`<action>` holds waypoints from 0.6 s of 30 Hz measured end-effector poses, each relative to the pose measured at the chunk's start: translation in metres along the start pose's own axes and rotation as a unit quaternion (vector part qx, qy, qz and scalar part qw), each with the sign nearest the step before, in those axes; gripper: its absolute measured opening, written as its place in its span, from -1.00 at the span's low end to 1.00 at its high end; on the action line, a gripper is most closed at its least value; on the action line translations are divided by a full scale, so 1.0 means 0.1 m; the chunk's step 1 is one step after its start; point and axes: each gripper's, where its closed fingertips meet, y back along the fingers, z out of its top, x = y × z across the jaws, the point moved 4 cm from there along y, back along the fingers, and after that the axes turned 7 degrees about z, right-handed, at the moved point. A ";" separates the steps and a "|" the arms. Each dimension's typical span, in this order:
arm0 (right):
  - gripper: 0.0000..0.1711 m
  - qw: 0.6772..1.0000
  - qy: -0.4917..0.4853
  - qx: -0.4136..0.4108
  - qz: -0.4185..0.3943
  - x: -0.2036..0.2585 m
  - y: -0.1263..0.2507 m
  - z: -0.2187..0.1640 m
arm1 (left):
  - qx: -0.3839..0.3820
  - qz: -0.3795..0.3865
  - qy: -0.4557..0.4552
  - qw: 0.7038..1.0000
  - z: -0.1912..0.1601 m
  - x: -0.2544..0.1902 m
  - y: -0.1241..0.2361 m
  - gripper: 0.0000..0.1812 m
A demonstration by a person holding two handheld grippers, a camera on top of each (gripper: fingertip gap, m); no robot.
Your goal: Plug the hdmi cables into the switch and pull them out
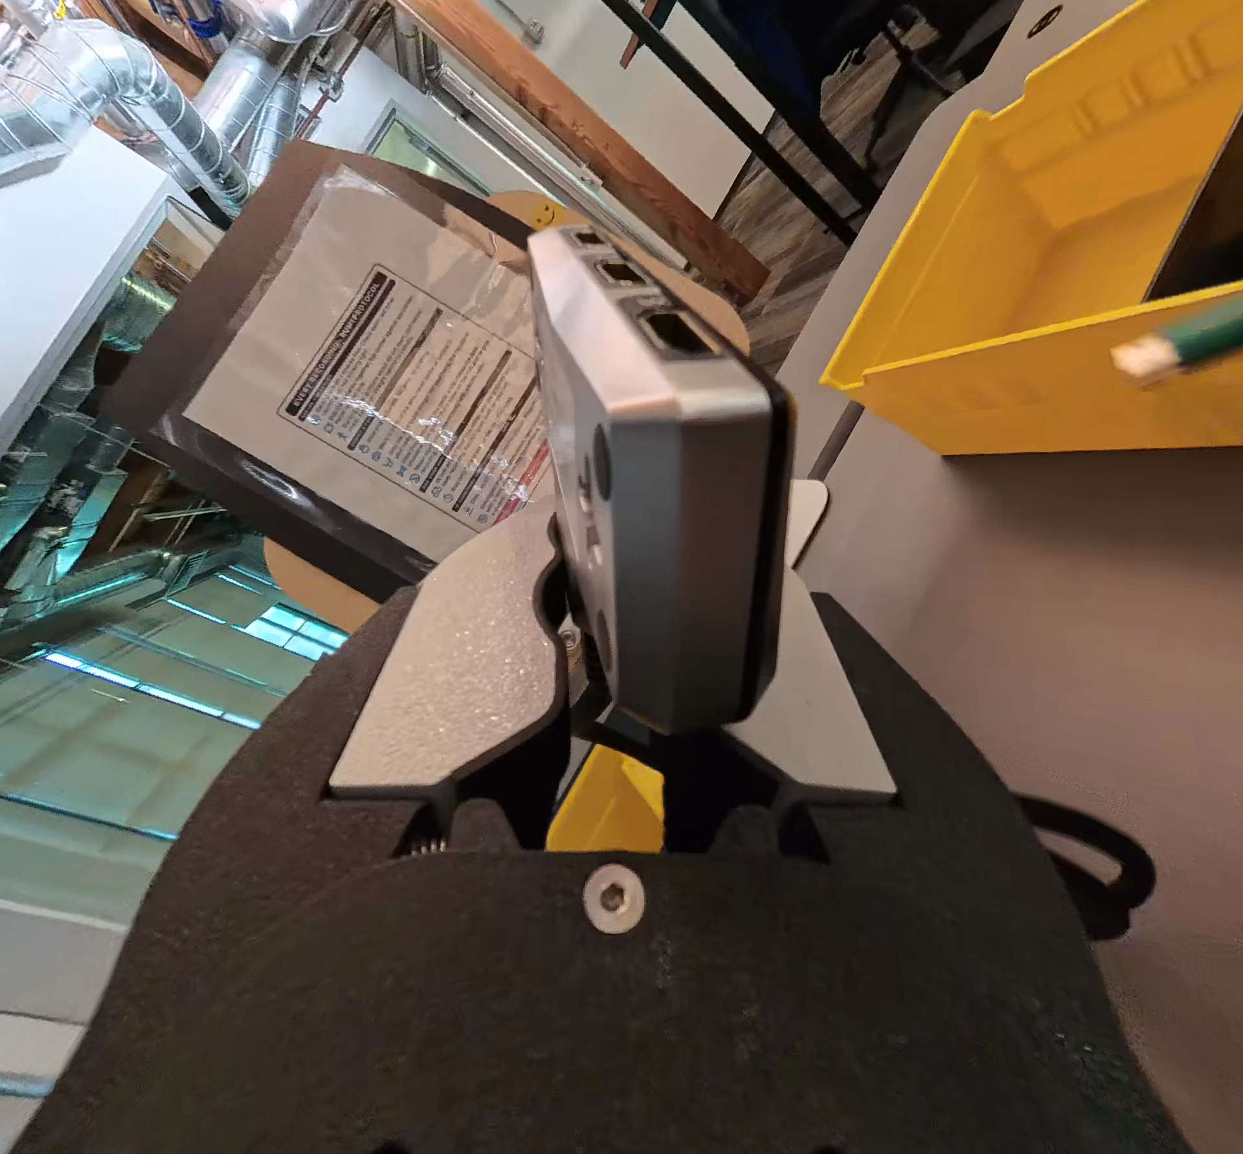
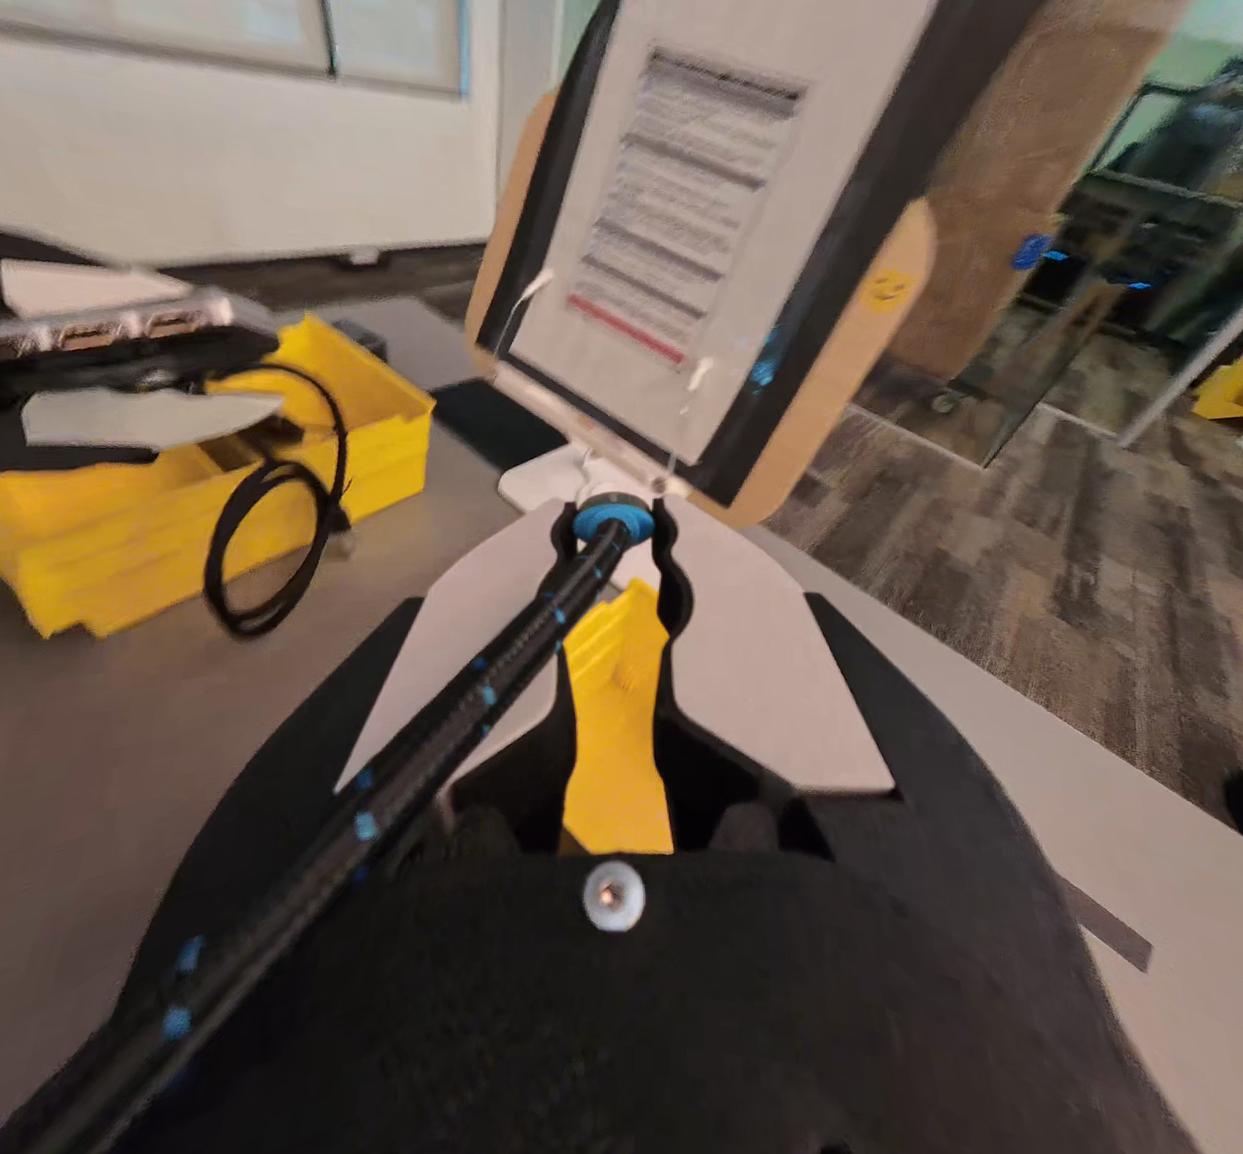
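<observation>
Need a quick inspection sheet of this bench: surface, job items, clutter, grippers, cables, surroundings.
Surface: grey table, mostly bare.
Job's things: grey switch held off the table, empty ports showing along its edge; braided black-and-blue cable held at its blue collar, plug end hidden behind the fingers.
Clutter: yellow bin on the table; sheet in a black stand backed with cardboard.
Grippers: left gripper shut on the switch; right gripper shut on the cable.
Cables: a black cable loop hangs over the bin's side; a green-sleeved plug points at the switch, apart from it.
Surroundings: ceiling ducts, wood-look floor, glass partitions.
</observation>
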 end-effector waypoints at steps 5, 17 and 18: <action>-0.74 0.996 0.069 -0.052 -0.037 -0.30 0.35 0.03 | -0.001 -0.009 0.000 1.000 0.02 -0.03 0.00 -0.74; -0.74 0.859 0.019 0.507 -0.070 -0.24 0.36 -1.21 | 0.017 -0.024 -0.035 0.999 0.01 -0.15 -0.03 -0.74; -0.74 0.838 -0.012 0.540 -0.076 -0.23 0.35 -1.33 | 0.018 -0.025 -0.035 0.999 0.01 -0.16 -0.03 -0.74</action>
